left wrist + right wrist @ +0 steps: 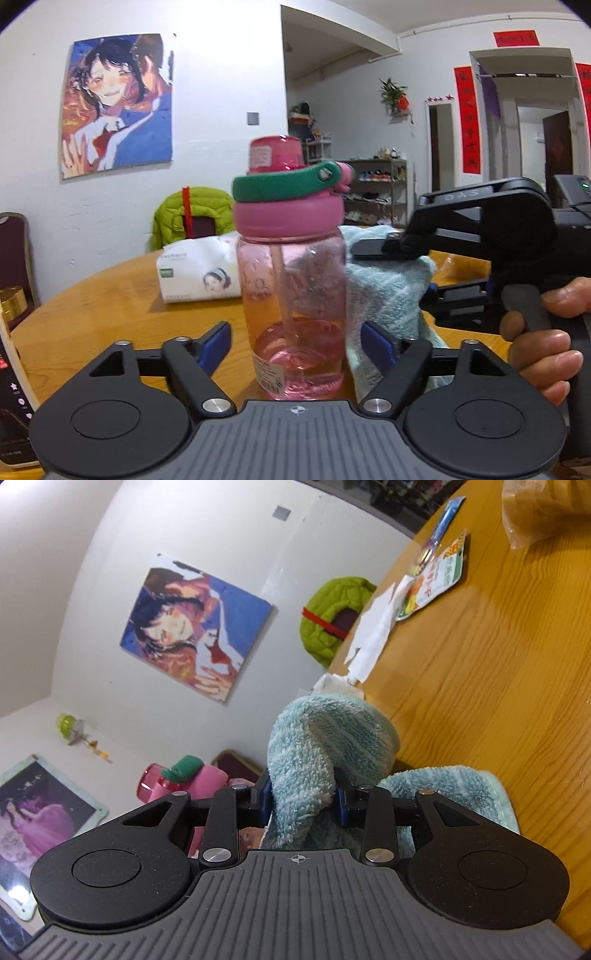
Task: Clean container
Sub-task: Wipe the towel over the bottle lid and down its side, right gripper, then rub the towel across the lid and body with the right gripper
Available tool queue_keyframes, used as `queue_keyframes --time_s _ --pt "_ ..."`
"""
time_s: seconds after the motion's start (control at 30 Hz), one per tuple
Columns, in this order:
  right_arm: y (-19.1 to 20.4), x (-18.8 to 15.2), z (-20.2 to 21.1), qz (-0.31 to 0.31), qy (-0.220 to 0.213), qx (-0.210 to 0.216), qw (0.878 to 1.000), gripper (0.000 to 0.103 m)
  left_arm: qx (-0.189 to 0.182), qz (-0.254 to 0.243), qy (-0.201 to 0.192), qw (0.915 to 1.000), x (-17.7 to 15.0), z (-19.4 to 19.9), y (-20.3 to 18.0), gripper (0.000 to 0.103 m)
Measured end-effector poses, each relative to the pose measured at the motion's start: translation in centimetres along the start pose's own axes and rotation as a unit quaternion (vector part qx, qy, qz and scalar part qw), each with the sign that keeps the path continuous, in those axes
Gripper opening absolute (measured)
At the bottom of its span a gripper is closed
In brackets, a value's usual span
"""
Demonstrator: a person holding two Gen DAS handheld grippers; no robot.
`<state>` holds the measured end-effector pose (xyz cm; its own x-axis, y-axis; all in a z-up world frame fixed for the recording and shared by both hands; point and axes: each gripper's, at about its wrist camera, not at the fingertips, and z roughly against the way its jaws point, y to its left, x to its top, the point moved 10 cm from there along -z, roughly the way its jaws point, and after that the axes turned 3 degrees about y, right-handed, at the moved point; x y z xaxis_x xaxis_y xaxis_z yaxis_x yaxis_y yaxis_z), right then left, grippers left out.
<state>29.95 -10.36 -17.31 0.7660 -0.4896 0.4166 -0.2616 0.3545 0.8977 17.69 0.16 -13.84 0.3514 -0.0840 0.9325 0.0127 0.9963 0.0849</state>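
Pink bottle (291,295) stands upright on the wooden worktop (110,306), lid and green carry loop on, a little pink-tinted liquid in the base, straw visible inside. It sits between the spread fingers of the left hand-held gripper (295,341); blue pads (212,345) on either side show a gap to the wall, so no contact as far as can be judged.

Right hand-held gripper (303,799) is pinching a fold of the teal towel (325,746), the remainder draping onto the worktop. In the left wrist view the towel lies against or just behind the bottle's right side; which of the two cannot be told.

Risks, judged from this state:
- Bottle unrestrained. If the towel is pushed against it before the left gripper closes, the tall narrow body would likely slide or tip; with liquid inside it may leak at the spout if the lid is not tight.
- Smooth wall: a low, light grip could let the bottle rotate or slip under wiping force.
- Towel held by one fold only; drag along the bottle could pull it free.
- Tissue pack (199,273) just behind the bottle, and paper scraps (373,627) farther along the worktop, could be swept off by a wide stroke.
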Motion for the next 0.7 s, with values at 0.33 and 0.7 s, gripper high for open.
queue_keyframes --time_s 0.33,0.7 --pt "0.2 -1.3 -0.7 0.005 0.036 -0.013 0.999 0.038 -0.026 -0.012 -0.019 0.9994 0.6 -1.0 -0.1 0.072" --pt "-0.6 -2.9 -1.8 0.021 0.078 -0.068 0.994 0.038 -0.032 0.000 -0.003 0.9995 0.6 -2.8 1.7 0.065"
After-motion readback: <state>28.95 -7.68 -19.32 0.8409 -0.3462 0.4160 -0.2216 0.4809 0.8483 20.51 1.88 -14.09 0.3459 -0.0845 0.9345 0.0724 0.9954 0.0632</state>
